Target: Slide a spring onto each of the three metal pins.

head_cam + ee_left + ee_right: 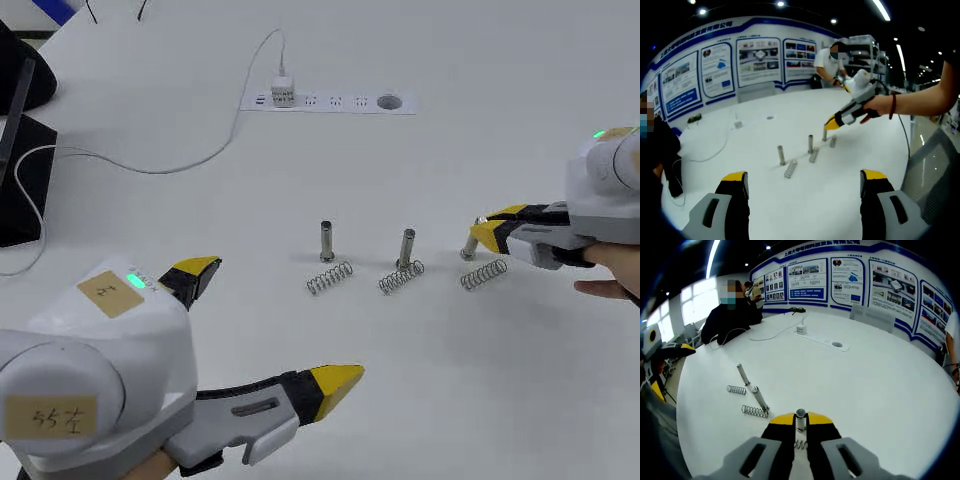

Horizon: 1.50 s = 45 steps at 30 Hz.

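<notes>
Three metal pins stand upright in a row on the white table: the left pin (326, 241), the middle pin (406, 248) and the right pin (469, 247). A spring lies flat in front of each: left spring (330, 277), middle spring (401, 277), right spring (484, 273). My right gripper (488, 234) comes in from the right, its yellow tips closed around the right pin (800, 420), with that pin's spring (800, 444) lying under the jaws. My left gripper (270, 325) is held wide open near the front left, short of the pins (781, 155), with nothing between its fingers.
A white power strip (330, 101) with a plugged-in charger (283, 92) and a trailing cable lies at the back. Black items (20, 170) sit at the left edge. People stand or sit around the far side of the table (880, 390).
</notes>
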{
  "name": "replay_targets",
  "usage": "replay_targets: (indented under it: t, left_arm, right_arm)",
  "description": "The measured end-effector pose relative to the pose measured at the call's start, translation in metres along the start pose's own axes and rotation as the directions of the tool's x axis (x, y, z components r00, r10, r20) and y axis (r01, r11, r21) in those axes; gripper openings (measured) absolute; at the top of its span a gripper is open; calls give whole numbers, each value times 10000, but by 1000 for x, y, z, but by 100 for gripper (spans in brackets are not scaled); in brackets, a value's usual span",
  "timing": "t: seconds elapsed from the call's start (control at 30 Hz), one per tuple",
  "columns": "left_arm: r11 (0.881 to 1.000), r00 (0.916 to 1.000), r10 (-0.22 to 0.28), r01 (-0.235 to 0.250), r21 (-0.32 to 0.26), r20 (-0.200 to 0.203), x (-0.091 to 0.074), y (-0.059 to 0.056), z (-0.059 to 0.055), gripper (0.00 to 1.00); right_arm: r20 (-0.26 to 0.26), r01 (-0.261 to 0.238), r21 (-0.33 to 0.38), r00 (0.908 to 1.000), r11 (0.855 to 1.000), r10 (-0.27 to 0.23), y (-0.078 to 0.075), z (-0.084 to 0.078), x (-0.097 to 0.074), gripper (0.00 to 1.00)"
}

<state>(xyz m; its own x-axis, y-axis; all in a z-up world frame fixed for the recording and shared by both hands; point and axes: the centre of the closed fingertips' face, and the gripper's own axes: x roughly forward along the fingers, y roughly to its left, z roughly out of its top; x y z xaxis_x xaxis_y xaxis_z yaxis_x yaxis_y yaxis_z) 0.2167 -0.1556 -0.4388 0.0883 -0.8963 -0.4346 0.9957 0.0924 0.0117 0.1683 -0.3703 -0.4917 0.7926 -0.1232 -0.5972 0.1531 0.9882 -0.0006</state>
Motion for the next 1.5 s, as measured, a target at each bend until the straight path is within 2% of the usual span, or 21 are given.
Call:
replay_targets:
  t: [0.5,0.73,0.87,0.97,1.2,1.3,1.4,1.5]
  left_arm:
    - [10000,10000,-14,14,22,33,-1,-1,1,94]
    - [10000,10000,-10,10,5,59,-1,-1,1,94]
    - [10000,10000,1,-1,-5,61,-1,0,2,94]
    - [10000,10000,13,-13,-12,57,0,0,1,94]
    - [10000,10000,20,-20,-23,74,-1,1,1,94]
    - [10000,10000,-16,16,-28,58,0,1,1,93]
    - [10000,10000,9,-10,72,62,1,3,1,91]
    - [9999,10000,30,-31,142,35,3,6,0,85]
  right_arm:
    - [-342,109,-14,9994,9999,-109,1,-8,-3,9]
    - [-344,47,258,9994,9997,-38,0,-7,-2,9]
    - [-238,87,321,9997,9994,-80,-1,-5,-3,9]
    - [-186,73,446,9998,9990,-65,-1,-3,-4,13]
    - [-135,45,307,9999,9995,-41,1,-2,-10,18]
    - [85,-5,223,10000,9998,3,4,4,-15,21]
    - [329,-34,260,9995,9997,25,5,10,-19,23]
    - [445,-62,301,9990,9995,48,7,14,-23,27]
